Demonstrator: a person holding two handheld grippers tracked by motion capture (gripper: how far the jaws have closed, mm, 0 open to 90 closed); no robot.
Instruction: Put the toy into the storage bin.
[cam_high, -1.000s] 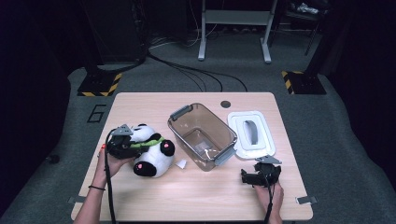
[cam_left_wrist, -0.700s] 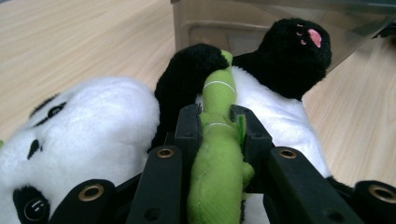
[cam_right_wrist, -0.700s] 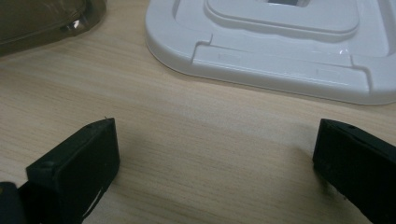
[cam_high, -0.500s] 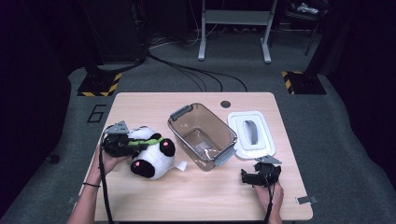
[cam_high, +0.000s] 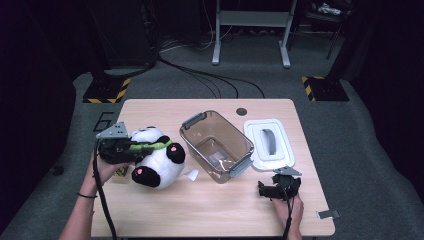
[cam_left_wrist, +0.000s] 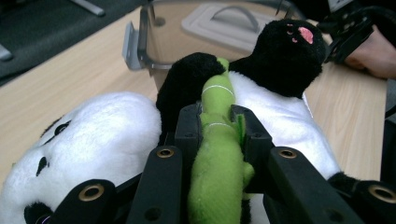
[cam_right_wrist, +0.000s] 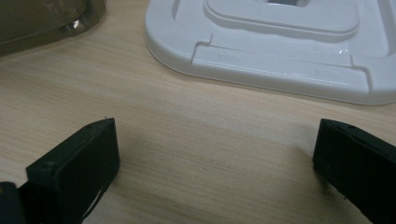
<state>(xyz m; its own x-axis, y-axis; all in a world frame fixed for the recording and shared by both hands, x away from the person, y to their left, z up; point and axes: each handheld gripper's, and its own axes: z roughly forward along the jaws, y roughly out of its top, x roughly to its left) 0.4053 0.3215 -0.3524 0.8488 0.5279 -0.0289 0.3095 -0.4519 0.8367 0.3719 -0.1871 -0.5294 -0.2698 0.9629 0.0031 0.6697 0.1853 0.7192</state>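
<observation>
**Mia:** Up went the panda toy since a moment ago! Its bottom end is off the table now, and before it lay flat.

**Ben:** What lifts it?

**Mia:** The left gripper. Its fingers are squeezed tight on the green bamboo stick that the panda hugs. The stick sits right between them.

**Ben:** Where is the panda?

**Mia:** Just beside the clear brown box, on the box's left side as the high view shows it. One black foot with a pink sole points at the box. The white head hangs on the side away from the box.

**Ben:** What else is close to the box?

**Mia:** A small white paper tag lies on the table between the panda and the box. The white lid with a grey handle lies flat, just beside the box on its other side. A little dark round hole in the table is behind the box.

**Ben:** And the other gripper?

**Mia:** The right gripper rests on the table in front of the lid, near the box's closest corner. Its fingers are wide apart and hold nothing. It has not moved.
</observation>
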